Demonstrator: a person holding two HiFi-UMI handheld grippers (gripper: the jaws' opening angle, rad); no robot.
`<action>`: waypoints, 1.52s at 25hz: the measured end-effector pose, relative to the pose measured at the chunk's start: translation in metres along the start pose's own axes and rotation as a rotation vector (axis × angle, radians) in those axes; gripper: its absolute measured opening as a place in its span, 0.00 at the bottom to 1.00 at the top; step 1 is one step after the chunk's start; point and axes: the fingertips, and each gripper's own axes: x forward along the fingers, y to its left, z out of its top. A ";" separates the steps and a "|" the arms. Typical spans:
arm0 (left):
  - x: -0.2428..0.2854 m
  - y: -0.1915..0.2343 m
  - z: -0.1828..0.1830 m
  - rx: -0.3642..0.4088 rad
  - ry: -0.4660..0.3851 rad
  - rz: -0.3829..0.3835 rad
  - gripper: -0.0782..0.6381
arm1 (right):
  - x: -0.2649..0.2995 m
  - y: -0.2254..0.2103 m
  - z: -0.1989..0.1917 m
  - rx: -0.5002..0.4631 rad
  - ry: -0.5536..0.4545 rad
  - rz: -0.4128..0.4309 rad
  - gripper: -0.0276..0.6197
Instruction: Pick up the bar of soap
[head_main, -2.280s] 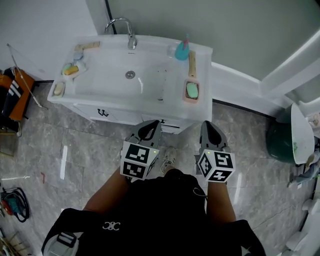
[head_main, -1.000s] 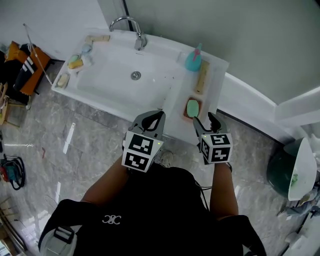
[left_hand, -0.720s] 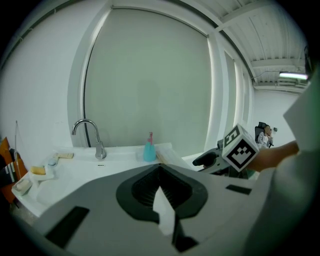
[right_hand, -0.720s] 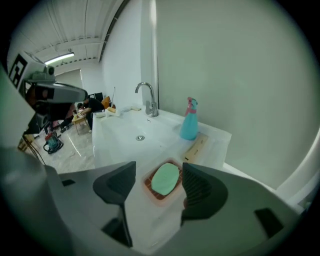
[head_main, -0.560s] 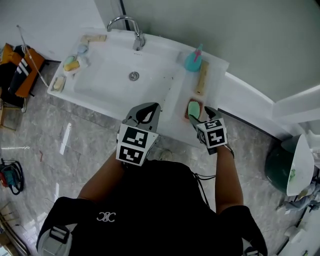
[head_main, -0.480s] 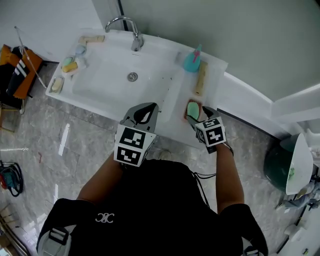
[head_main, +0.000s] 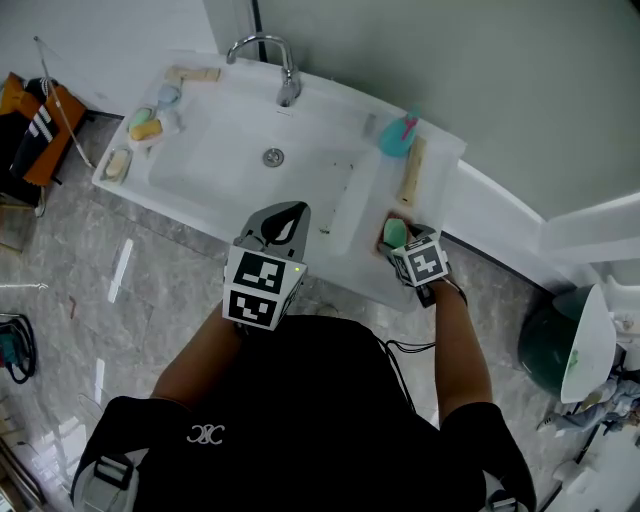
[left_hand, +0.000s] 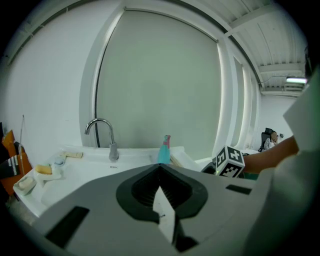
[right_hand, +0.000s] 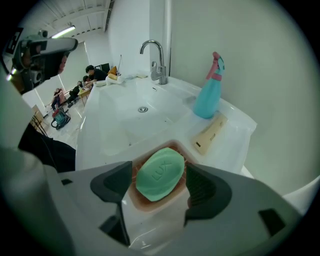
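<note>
Right hand-held gripper (right_hand: 159, 192) is opening, jaws straddling the soap (right_hand: 160, 173), not gripping yet. Soap's long axis is lying diagonally across the gap. Left hand-held gripper (left_hand: 160, 167) is idling clenched, farther off.

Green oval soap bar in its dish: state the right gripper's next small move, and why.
Probably lower a little, then close: the right gripper has its jaws opening on either side of the green oval soap bar, and the pads do not touch it yet.

You're standing in a washroom: a white sink (head_main: 215, 170) with tap (head_main: 287, 75), soap (right_hand: 160, 174), a spray bottle (head_main: 400, 135) and a grey tiled floor (head_main: 90, 270) (bags (head_main: 35, 125) lie by the wall (head_main: 100, 40)).
</note>
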 end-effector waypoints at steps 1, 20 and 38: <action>0.000 0.002 -0.001 0.000 0.002 0.000 0.11 | 0.003 -0.002 0.000 -0.001 0.007 -0.007 0.56; 0.003 0.024 -0.006 -0.016 0.015 0.008 0.11 | 0.023 -0.006 -0.009 -0.045 0.252 0.097 0.57; 0.010 0.029 -0.012 -0.034 0.025 0.015 0.11 | 0.026 -0.008 -0.013 -0.141 0.353 0.129 0.61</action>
